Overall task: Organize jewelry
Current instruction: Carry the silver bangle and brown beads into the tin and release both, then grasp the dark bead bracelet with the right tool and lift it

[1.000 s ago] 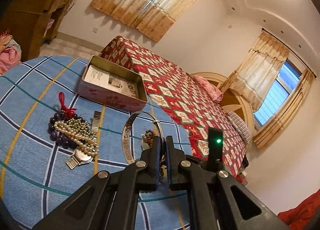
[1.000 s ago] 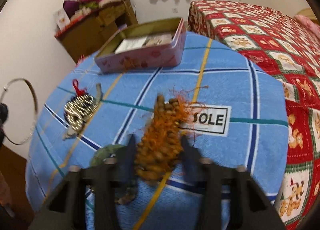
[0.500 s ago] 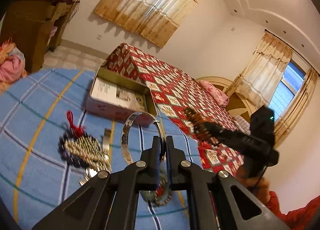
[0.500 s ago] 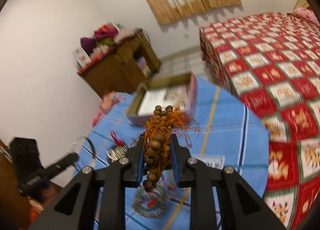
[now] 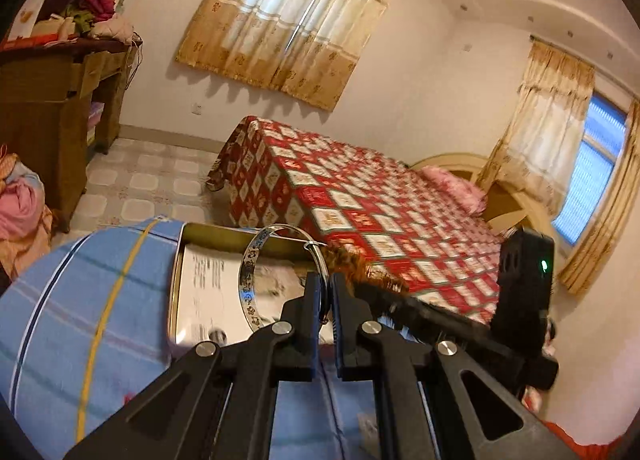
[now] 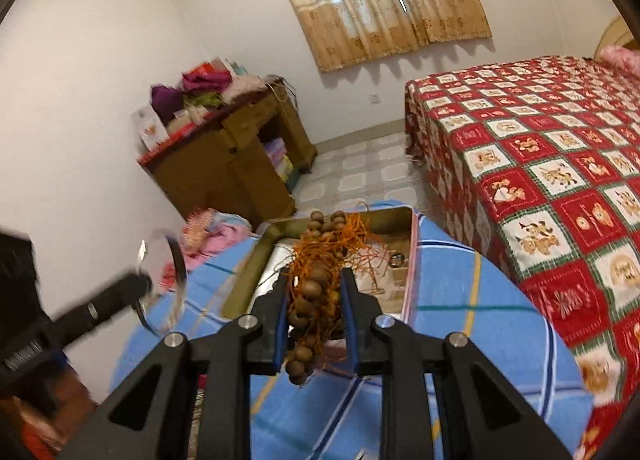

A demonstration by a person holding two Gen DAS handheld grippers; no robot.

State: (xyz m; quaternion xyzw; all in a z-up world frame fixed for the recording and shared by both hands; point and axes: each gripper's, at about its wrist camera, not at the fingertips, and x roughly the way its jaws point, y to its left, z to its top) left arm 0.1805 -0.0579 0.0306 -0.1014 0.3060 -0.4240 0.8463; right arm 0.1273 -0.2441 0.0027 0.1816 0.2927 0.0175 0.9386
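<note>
Right at your left gripper, the black jaws are pressed nearly together, pinching the rim of a thin silver metal bangle that stands up from the fingertips as an open hoop. Your right gripper is clamped on a bunch of brown wooden beads tangled with orange thread; its blue-edged pads press both sides of the bunch, part of the string hangs below the fingers, and the jaws closed in on it within the last second and now hold firm.

Just beyond both grippers sits an open rectangular tin box with pink sides, resting on the round table covered in a blue checked cloth. From the left wrist, the bangle is held above the box's printed paper lining; from the right wrist, the bead bunch hangs over the box's near edge. The right gripper's black body shows beside the left one, their tips close together.

Farther off stand a bed with a red and white patchwork cover, a brown wooden cabinet piled with clothes, and beige curtains on the wall.
</note>
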